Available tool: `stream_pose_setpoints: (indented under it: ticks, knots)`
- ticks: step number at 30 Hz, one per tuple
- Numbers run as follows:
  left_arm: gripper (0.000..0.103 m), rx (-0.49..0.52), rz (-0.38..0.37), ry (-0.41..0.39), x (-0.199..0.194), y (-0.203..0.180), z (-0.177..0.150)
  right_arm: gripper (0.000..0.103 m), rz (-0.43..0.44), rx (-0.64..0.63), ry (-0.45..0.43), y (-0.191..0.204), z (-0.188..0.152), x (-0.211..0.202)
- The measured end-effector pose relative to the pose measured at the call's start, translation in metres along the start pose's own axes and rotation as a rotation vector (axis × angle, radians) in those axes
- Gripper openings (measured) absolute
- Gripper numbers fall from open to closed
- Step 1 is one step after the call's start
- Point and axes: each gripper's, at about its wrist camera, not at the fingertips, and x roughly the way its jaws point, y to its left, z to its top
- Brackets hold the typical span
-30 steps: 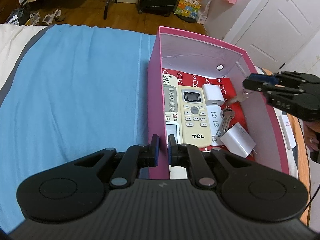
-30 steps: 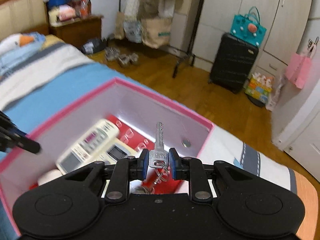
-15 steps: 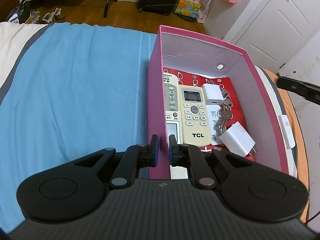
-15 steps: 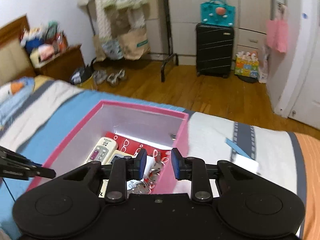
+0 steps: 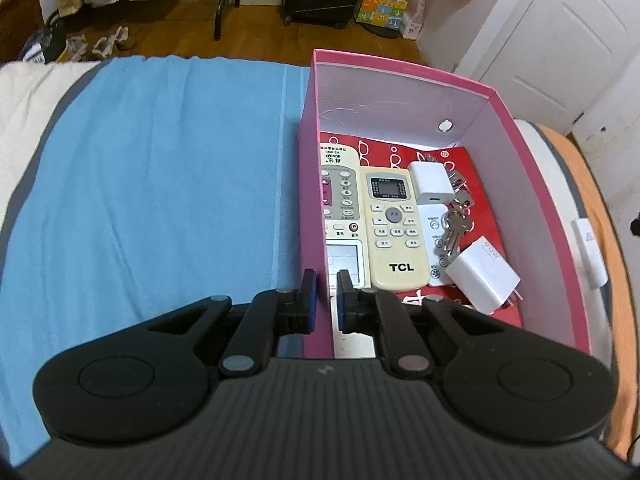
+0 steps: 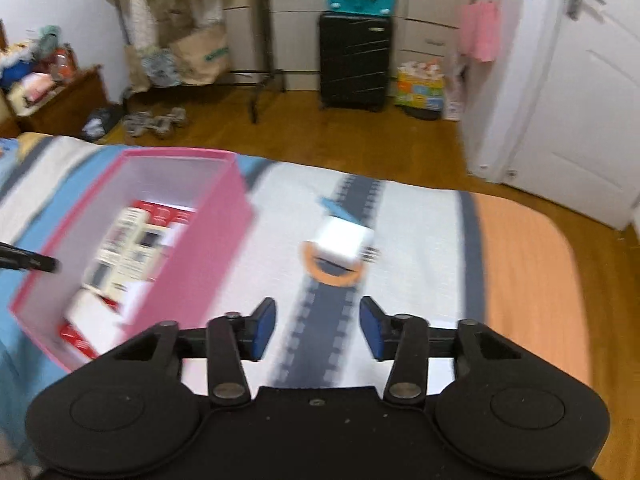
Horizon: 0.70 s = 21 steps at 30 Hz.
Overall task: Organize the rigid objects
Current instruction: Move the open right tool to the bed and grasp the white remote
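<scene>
A pink box (image 5: 400, 70) stands on the bed. Inside lie a cream TCL remote (image 5: 394, 228), other remotes, two white chargers (image 5: 482, 274) and a bunch of keys (image 5: 454, 230). My left gripper (image 5: 326, 300) is shut on the box's near left wall, which sits between its pads. My right gripper (image 6: 318, 326) hangs over the bedspread to the right of the box (image 6: 200, 248). Its jaws are opening, with nothing between them. Just ahead of it a white charger (image 6: 342, 246) lies on the bedspread, on an orange ring in the pattern.
The blue bedspread (image 5: 160, 180) stretches to the left of the box. A flat white object (image 5: 588, 252) lies on the bed right of the box. Beyond the bed's edge are wooden floor, a black suitcase (image 6: 354, 64) and a white door (image 6: 580, 100).
My right gripper let go of the keys, which now lie in the box. It swung right, out of the box and over the bed, with its jaws widening. The left gripper stayed put.
</scene>
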Motion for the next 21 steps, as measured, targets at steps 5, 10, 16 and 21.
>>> stream_pose_setpoints:
  ticks: [5, 10, 16, 21]
  knots:
    - [0.009, 0.013, 0.033, 0.003, 0.0, -0.006, 0.0, 0.059, -0.065, 0.044, 0.034, -0.034, -0.021, 0.031]
    - [0.009, 0.042, 0.07, 0.001, 0.001, -0.014, -0.001, 0.059, 0.034, 0.263, 0.059, -0.059, -0.031, 0.051]
    - [0.009, 0.044, 0.075, 0.013, 0.003, -0.014, 0.001, 0.066, -0.084, 0.11, 0.117, -0.057, -0.041, 0.085]
    - [0.009, 0.063, 0.085, 0.028, 0.006, -0.017, 0.001, 0.067, -0.178, -0.055, 0.204, -0.062, -0.055, 0.123]
